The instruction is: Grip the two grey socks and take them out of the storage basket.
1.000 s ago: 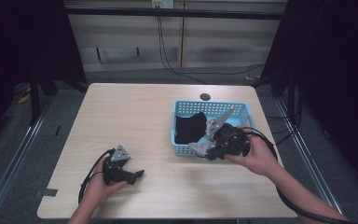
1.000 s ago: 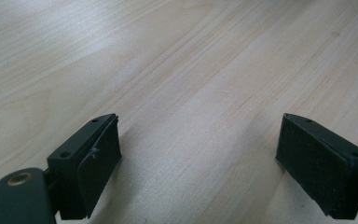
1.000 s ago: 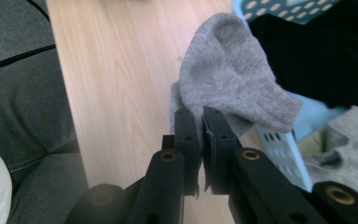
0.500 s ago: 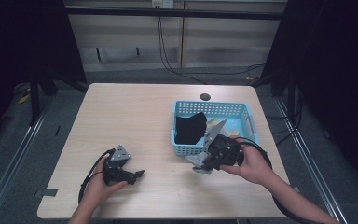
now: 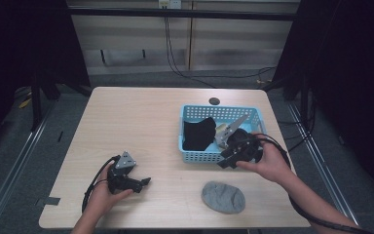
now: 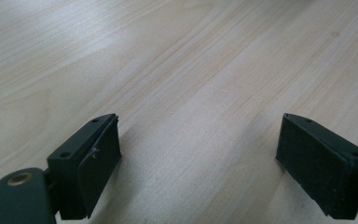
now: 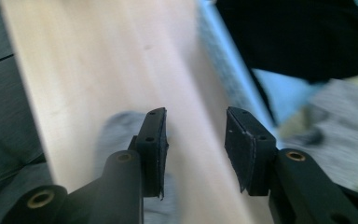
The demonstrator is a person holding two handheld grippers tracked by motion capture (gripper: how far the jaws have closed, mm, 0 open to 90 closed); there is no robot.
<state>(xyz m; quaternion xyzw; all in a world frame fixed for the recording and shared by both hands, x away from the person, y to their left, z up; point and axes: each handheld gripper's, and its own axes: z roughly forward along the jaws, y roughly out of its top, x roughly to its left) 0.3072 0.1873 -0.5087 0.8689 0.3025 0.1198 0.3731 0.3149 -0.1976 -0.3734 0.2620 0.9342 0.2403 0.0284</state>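
A grey cloth (image 5: 223,197) lies flat on the wooden table (image 5: 136,122) near its front edge, apart from both grippers. Above and to its right, my right gripper (image 5: 223,162) hovers at the front rim of the blue basket (image 5: 195,157). Its jaws have just been opening and nothing is between them. In the right gripper view, the right gripper (image 7: 196,135) is blurred, with the grey cloth (image 7: 116,128) behind its left jaw. My left gripper (image 5: 145,182) rests at the front left. In its own view, the left gripper (image 6: 198,154) stands wide open over bare wood.
The basket holds a black cloth (image 5: 198,133) and a grey and yellow item (image 5: 226,130). A small dark round hole (image 5: 214,101) sits in the table behind the basket. Cables trail from both grippers. The floor drops away past the table edges.
The right gripper carried the grey cloth out of the basket toward the table's front, let it go, and moved back toward the basket rim. The left gripper stayed put.
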